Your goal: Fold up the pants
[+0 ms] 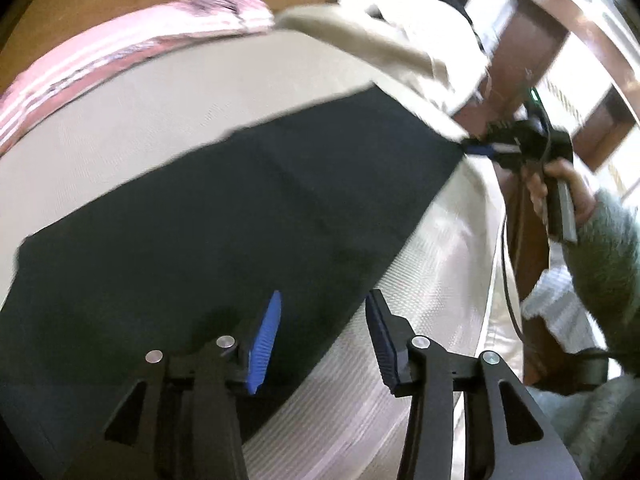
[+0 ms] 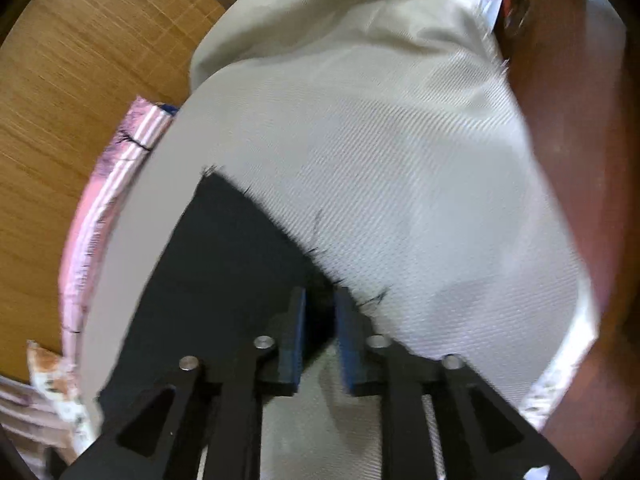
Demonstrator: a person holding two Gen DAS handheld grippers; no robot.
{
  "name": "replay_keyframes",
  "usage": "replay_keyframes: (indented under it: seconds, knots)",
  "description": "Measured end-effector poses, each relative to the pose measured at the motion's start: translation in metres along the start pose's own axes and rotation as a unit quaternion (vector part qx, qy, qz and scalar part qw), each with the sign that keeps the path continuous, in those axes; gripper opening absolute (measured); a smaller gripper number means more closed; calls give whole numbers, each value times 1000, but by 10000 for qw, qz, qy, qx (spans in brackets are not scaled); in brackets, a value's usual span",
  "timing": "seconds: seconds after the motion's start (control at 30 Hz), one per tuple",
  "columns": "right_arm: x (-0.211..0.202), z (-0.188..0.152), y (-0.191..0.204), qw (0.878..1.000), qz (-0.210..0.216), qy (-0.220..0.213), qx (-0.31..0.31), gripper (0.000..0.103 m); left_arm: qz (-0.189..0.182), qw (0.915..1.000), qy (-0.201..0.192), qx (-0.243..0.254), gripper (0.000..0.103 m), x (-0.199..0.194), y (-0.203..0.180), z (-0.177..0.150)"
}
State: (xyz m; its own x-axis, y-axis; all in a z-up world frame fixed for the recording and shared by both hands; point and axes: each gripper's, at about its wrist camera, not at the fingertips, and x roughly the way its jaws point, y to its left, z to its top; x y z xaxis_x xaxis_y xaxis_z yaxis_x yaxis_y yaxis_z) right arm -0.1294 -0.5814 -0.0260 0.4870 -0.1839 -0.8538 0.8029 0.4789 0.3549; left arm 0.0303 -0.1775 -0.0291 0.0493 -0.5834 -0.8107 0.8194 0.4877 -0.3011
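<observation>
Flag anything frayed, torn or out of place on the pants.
The black pants have a raw, frayed edge: loose threads stick out onto the beige cover beside the right gripper. No tear shows.

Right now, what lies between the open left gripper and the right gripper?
In the left wrist view, only the black pants, spread on the beige cover, lie between the left gripper and the right gripper.
</observation>
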Motion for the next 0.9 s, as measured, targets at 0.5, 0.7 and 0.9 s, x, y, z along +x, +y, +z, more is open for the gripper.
replay_keyframes:
  seconds: [0.5,0.7,0.9]
  knots:
    - [37,-96,227,9359,1726,1246,-2807,24,2317,9511,-271,-2024,48,-58,152,-74]
    - [95,-163,359,8640,2318,2295,-3836,24,2394,9522,-415,-1851,48,-62,152,-89]
    - [138,-220,438,8129,2369,2940,-4434,27,2251,9509,-570,-2045,48,-74,158,-98]
